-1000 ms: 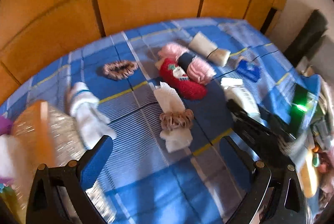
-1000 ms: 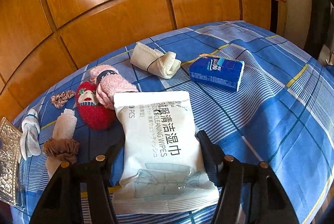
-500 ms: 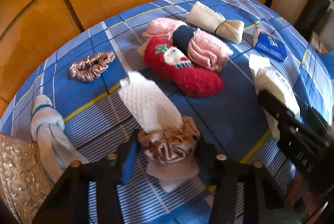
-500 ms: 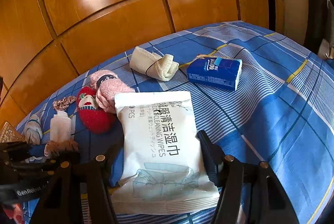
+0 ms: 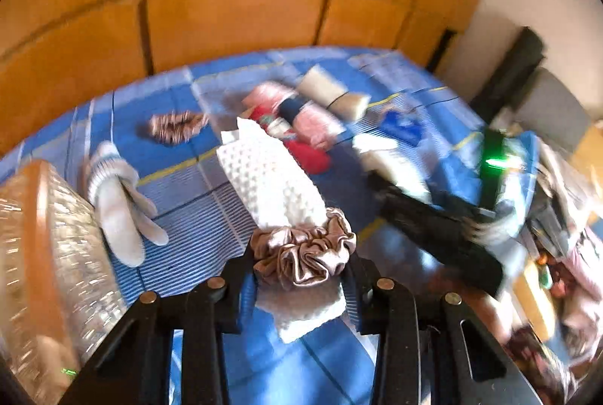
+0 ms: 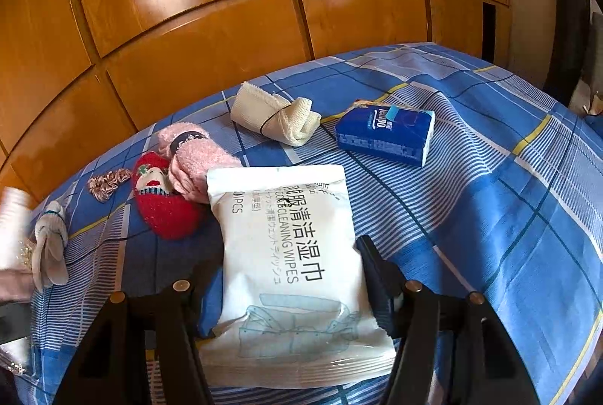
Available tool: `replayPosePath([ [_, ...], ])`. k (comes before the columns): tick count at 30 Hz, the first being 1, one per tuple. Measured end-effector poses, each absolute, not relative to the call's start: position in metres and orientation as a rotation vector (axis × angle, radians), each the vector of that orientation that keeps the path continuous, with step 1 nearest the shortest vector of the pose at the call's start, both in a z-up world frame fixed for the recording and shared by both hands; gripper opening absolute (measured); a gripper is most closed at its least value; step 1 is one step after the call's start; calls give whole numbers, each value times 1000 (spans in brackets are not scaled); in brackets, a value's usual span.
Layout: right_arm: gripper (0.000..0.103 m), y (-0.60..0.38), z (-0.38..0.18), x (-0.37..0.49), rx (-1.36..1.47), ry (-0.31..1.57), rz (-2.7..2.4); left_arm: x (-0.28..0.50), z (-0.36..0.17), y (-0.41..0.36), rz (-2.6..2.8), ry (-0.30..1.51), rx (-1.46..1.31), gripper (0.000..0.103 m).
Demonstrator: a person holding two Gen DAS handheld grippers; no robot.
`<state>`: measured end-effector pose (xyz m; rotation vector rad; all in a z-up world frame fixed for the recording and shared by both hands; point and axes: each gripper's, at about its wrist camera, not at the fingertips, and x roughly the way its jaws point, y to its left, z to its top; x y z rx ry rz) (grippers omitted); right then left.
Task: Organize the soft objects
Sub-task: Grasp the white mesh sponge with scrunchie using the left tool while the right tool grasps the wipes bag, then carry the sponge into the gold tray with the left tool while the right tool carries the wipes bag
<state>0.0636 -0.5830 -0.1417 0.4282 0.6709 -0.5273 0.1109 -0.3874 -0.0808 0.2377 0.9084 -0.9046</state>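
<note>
My left gripper (image 5: 299, 282) is shut on a white waffle cloth (image 5: 275, 186) bound by a beige satin scrunchie (image 5: 305, 252), held above the blue plaid cloth. My right gripper (image 6: 292, 282) grips a white pack of cleaning wipes (image 6: 290, 254), which rests on the table. A red Christmas sock (image 6: 162, 205), a pink fuzzy sock (image 6: 196, 160), a cream rolled cloth (image 6: 277, 114), a second scrunchie (image 6: 107, 180) and a white sock (image 6: 51, 246) lie on the table. The white sock (image 5: 120, 201) also shows in the left wrist view.
A gold glittery basket (image 5: 45, 254) stands at the left edge. A blue tissue pack (image 6: 386, 133) lies at the right rear. Wooden wall panels (image 6: 226, 28) run behind the table. Clutter and a dark chair (image 5: 524, 65) are to the right.
My left gripper has closed on the scrunchie-bound white cloth and lifted it toward the basket. My right gripper still holds the wipes pack in place.
</note>
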Motion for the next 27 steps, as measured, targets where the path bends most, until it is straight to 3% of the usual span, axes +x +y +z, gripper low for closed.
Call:
replayPosePath([
  [16,64,-578,-140,68,372,706,-581,80,11,-215,-883,721,93,39],
  [27,64,-574,-139,72,325,734,-610,126,-15,-56,-565,787,40,39],
])
